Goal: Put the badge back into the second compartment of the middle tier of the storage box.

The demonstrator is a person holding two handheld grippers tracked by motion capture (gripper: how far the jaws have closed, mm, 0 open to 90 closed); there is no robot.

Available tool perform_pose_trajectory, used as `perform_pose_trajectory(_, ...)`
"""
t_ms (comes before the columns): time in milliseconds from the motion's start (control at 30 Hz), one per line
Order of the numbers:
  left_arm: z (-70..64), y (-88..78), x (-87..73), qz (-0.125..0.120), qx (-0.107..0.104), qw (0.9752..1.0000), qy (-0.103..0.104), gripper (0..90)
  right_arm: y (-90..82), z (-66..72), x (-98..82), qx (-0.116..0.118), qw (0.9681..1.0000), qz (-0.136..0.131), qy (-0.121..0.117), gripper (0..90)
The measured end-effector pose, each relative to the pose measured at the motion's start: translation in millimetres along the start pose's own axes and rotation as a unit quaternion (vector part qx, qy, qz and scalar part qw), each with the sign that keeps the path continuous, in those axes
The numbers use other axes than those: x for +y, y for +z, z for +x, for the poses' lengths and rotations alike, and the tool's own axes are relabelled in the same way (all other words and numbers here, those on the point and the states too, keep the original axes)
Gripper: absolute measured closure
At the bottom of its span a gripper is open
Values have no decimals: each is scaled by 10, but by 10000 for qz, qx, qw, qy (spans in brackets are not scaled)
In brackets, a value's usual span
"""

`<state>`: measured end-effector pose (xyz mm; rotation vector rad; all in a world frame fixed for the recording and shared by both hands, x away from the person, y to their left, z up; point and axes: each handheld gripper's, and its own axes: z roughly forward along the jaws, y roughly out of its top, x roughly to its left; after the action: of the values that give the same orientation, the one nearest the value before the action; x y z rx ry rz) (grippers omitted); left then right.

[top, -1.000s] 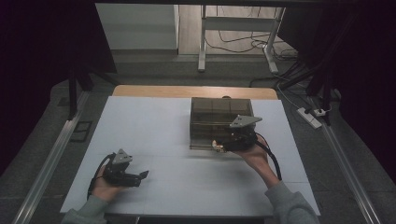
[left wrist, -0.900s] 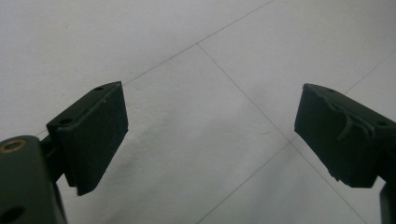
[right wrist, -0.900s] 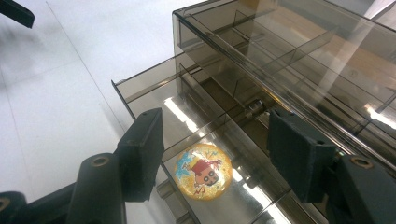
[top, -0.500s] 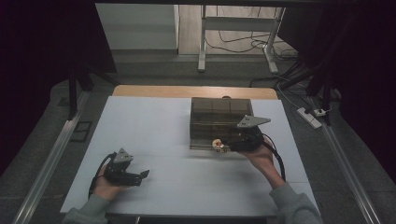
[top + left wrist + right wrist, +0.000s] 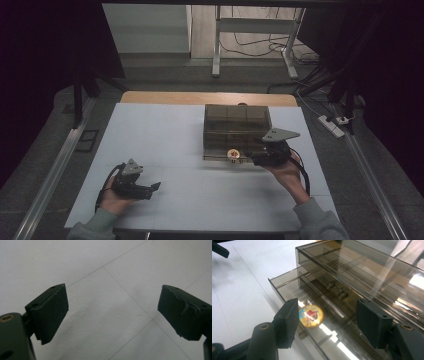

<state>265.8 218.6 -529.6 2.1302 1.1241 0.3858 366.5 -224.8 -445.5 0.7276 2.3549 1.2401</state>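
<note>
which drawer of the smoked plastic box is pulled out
The bottom drawer, sticking out toward the right gripper with a round colourful badge inside; the upper drawers sit flush.

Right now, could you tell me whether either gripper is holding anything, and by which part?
Nothing is held: the right gripper stands open over the drawer, and the left gripper is open.

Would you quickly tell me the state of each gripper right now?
Left gripper: open, holding nothing.
Right gripper: open, jaws just been opening, empty, over the round badge in the drawer.
</note>
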Motion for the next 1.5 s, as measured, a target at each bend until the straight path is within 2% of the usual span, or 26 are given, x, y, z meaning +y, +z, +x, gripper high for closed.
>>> perform_pose_trajectory(100,-11,1,7,-4,-17,10000,33,99,-93,2,-52,-76,10000,-21,17,346)
perform_pose_trajectory(200,-17,-2,9,-4,-31,10000,59,98,-225,-34,-165,-253,9996,-44,84,334)
perform_pose_trajectory(333,-10,-3,6,-24,-41,10000,33,98,-288,-89,-256,-353,9992,-56,181,320)
perform_pose_trajectory(433,-10,0,10,-13,-44,10000,61,98,-329,-137,-333,-388,9986,-76,338,307)
perform_pose_trajectory(667,-5,4,9,-20,-63,10000,52,98,-433,-150,-503,-473,9981,-99,381,284)
perform_pose_trajectory(833,-9,-2,11,-34,-70,9999,67,98,-547,-156,-652,-495,9975,-218,464,281)
perform_pose_trajectory(1200,-10,-4,14,-52,-84,9999,87,99,-695,-184,-1014,-553,9962,-65,674,259)
perform_pose_trajectory(1500,-15,-14,15,-72,-89,9999,112,99,-693,-161,-1158,-541,9962,123,670,243)
